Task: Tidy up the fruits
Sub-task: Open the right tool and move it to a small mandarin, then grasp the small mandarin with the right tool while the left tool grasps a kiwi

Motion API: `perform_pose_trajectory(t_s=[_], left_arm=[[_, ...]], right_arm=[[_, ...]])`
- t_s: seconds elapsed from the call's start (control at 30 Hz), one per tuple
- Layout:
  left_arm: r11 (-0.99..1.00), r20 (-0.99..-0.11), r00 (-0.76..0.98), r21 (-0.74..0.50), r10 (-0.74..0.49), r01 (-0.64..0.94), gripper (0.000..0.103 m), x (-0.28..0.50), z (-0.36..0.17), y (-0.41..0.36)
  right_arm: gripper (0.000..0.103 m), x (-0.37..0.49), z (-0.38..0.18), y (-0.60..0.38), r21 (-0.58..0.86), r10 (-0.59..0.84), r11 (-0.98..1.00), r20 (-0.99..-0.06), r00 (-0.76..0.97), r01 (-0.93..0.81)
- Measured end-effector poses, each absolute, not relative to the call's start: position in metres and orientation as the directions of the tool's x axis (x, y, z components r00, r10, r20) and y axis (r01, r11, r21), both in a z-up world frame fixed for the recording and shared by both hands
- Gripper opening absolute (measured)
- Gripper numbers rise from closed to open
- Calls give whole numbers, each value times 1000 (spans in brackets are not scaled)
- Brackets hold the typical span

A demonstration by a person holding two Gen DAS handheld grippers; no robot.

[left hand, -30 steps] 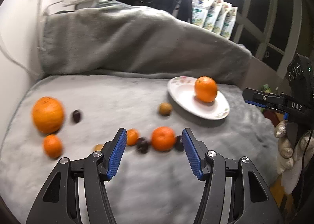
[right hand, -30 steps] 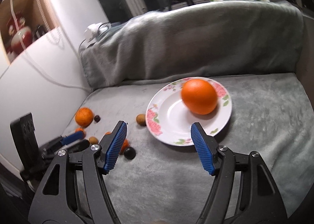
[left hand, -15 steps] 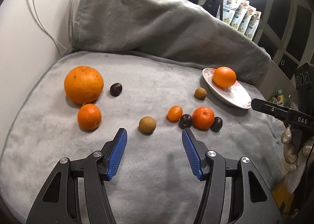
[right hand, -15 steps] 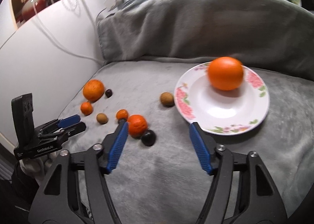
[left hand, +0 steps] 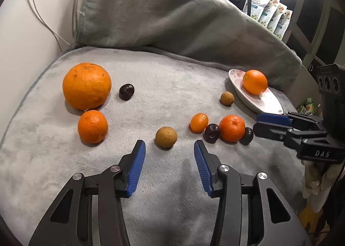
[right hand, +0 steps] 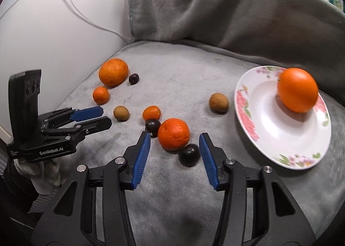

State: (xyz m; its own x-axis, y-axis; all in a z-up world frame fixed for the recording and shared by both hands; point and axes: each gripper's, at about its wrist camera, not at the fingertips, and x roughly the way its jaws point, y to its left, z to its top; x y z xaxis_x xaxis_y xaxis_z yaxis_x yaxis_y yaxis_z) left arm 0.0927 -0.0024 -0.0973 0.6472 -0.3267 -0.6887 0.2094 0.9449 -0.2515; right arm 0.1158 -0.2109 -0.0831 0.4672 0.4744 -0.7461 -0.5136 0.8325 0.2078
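Note:
Fruits lie on a grey blanket. A flowered plate (right hand: 280, 138) at the right holds one orange (right hand: 297, 93). My right gripper (right hand: 174, 144) is open, its jaws either side of a tangerine (right hand: 173, 131) and a dark plum (right hand: 189, 155). My left gripper (left hand: 168, 151) is open just before a brown longan (left hand: 166, 136). A big orange (left hand: 87, 85), a mandarin (left hand: 92, 126), a kumquat (left hand: 199, 122), more plums (left hand: 126, 91) and a second longan (left hand: 227, 98) lie scattered.
A grey blanket-covered backrest (left hand: 172, 19) rises behind. A white wall with cables (right hand: 64, 19) stands at the left. Snack bags (left hand: 269, 17) and a bright lamp sit behind the backrest.
Both grippers have moved in lower and closer to the fruits. The right one now has its jaws around the tangerine; the left one has come up to the brown longan.

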Motion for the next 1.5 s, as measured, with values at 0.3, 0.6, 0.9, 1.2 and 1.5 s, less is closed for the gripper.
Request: perform_pose_trajectory(t_s=[0.3, 0.6, 0.9, 1.2, 1.5], left_arm=[[944, -706, 627, -252, -329, 211, 41, 101, -102, -3], [947, -730, 604, -240, -320, 212, 38, 111, -110, -8], [951, -740, 597, -237, -310, 200, 28, 118, -116, -8], [954, -739, 604, -226, -299, 197, 24, 119, -116, -7], [953, -732, 609, -238, -304, 190, 24, 117, -115, -6]], right_arm=[[48, 124, -89, -197, 147, 433, 830, -779, 454, -539], [43, 132, -97, -187, 115, 405, 822, -806, 432, -557], [41, 135, -99, -184, 100, 397, 818, -811, 430, -567], [40, 133, -99, -182, 68, 378, 813, -817, 436, -578], [43, 134, -103, -174, 52, 364, 806, -829, 425, -589]])
